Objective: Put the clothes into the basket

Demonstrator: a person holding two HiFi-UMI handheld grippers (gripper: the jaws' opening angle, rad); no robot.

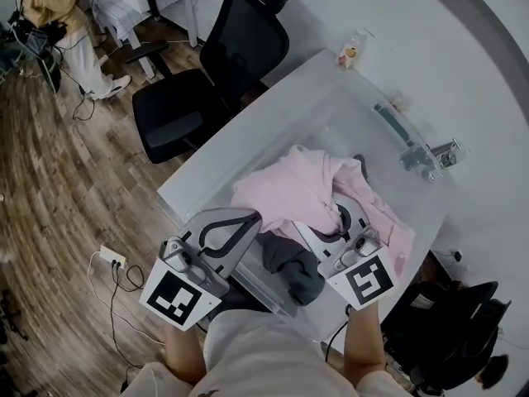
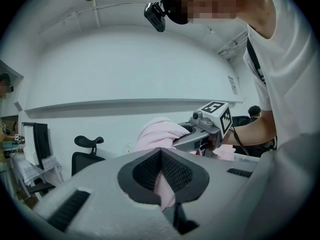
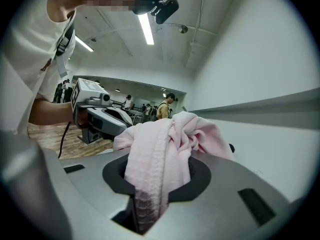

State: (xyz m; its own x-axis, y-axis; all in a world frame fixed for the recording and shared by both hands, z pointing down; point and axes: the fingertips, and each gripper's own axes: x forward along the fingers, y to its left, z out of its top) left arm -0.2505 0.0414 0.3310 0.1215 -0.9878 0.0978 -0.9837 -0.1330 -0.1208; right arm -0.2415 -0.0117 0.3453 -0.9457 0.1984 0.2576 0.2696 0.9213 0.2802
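Note:
A pink garment [image 1: 302,188] hangs bunched between my two grippers over the clear plastic basket [image 1: 395,119] on the white table [image 1: 273,114]. My left gripper [image 1: 250,222] is shut on one edge of it; in the left gripper view a pink fold [image 2: 161,184] is pinched between the jaws. My right gripper [image 1: 335,215] is shut on another part; in the right gripper view the pink cloth [image 3: 160,154] spills up out of the closed jaws. A dark grey garment [image 1: 293,270] lies at the basket's near end, under the pink one.
Two black office chairs [image 1: 207,98] stand at the table's left side. A small bottle [image 1: 351,52] sits on the far corner. A power strip [image 1: 111,259] and cables lie on the wooden floor. A black bag [image 1: 450,321] sits at the right.

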